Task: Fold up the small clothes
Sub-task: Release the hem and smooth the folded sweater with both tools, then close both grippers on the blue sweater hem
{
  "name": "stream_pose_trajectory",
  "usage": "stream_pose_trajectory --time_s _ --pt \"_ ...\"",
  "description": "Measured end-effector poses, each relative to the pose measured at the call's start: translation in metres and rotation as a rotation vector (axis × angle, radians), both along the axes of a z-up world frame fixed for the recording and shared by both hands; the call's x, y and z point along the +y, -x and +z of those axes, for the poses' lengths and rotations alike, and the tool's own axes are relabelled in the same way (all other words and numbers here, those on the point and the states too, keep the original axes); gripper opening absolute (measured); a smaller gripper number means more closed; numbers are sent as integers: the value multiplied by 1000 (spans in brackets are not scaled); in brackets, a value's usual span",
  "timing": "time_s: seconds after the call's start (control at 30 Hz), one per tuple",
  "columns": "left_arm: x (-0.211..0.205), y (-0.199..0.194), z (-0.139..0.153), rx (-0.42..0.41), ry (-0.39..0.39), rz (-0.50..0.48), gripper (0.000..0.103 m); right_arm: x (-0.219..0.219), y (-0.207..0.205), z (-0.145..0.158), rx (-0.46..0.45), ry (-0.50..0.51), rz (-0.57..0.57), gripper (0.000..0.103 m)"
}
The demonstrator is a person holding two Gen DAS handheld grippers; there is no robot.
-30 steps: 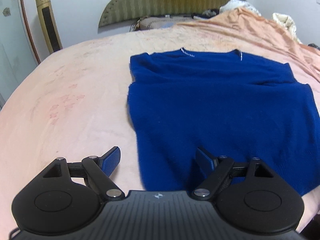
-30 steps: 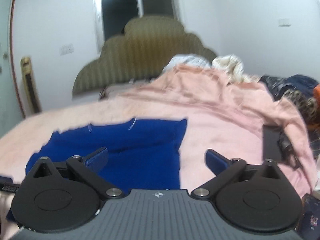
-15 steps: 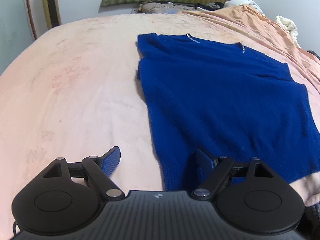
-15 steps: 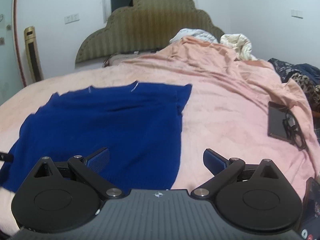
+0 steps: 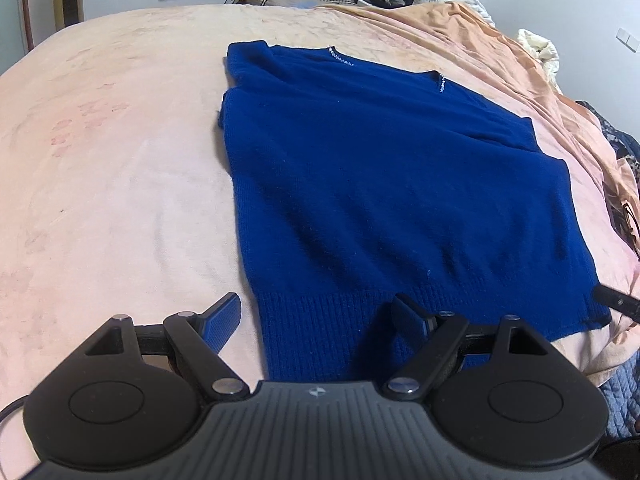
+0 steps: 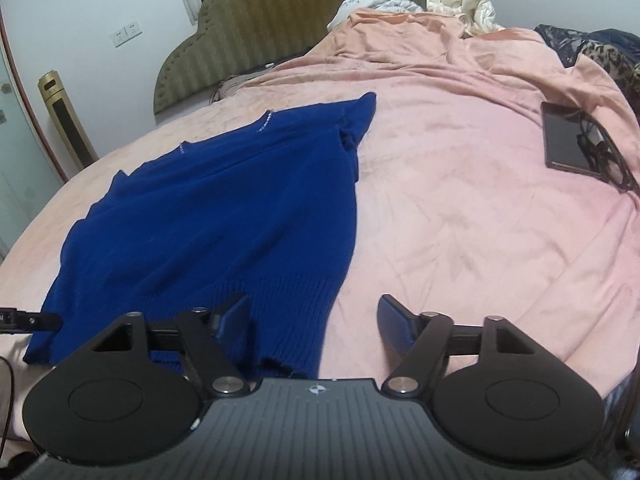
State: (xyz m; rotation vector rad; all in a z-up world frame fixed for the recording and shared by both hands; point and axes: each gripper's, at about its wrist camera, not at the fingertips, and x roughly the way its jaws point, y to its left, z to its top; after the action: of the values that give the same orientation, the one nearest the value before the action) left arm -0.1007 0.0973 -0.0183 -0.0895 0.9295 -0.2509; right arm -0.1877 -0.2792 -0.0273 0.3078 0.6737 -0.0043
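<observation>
Phone (image 6: 564,140) right of sweater (image 6: 224,208), glasses (image 6: 604,152) atop

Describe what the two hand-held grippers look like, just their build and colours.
The left hand-held gripper and right hand-held gripper look alike: a dark grey ribbed body with a small white logo, two round black discs, black link arms with silver pivot pins, and blue textured fingers. A thin dark cable shows at the right view's left edge.
</observation>
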Motion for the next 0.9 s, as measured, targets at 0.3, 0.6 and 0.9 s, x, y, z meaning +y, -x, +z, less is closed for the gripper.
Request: stream_pose_trajectory --time_s 0.3,0.6,0.9 --pt "3 0 -3 -33 61 4 81 19 -3 -5 19 16 79 53" --pt "-5 6 -4 -64 62 -23 54 20 -5 -8 -10 -46 99 34" --pt "-18 1 8 -28 11 -31 14 18 -6 -4 -44 -53 95 11"
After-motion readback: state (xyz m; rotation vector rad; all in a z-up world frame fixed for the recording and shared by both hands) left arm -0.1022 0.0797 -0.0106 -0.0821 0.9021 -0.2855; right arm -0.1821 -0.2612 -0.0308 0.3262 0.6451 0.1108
